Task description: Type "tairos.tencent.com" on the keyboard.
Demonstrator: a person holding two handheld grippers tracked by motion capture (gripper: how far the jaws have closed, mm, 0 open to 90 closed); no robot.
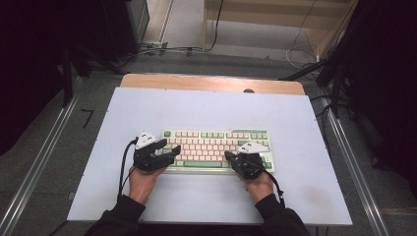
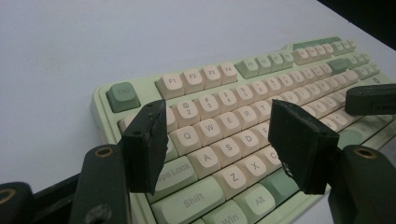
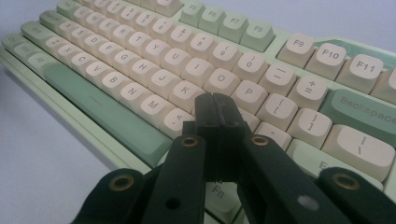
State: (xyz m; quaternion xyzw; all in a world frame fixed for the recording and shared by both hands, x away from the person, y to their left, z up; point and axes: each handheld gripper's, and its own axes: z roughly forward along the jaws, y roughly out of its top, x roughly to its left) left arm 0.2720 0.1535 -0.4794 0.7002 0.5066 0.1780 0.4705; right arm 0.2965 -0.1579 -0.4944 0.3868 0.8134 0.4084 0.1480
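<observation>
High view: left gripper [image 1: 170,148] and right gripper [image 1: 228,155] sit mid-frame over the keyboard [image 1: 216,137]. Left jaws spread, holding nothing — right jaws pressed together.

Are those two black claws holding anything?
No. The left gripper is open over the keyboard; the right gripper is shut on nothing above its keys.

Looked like a lab or recording workspace rather than a home. Had a table [image 1: 206,83] with a wooden top under a pale sheet [image 1: 295,128], set between metal rails [image 1: 37,164] on a grey floor [image 1: 88,93]. Was hemmed in by dark curtains [image 1: 29,59] on both sides, with loose cables [image 1: 300,46] trailing across the floor toward light wooden furniture [image 1: 275,14] behind. Carried just a green-and-cream keyboard [image 1: 216,142].
</observation>
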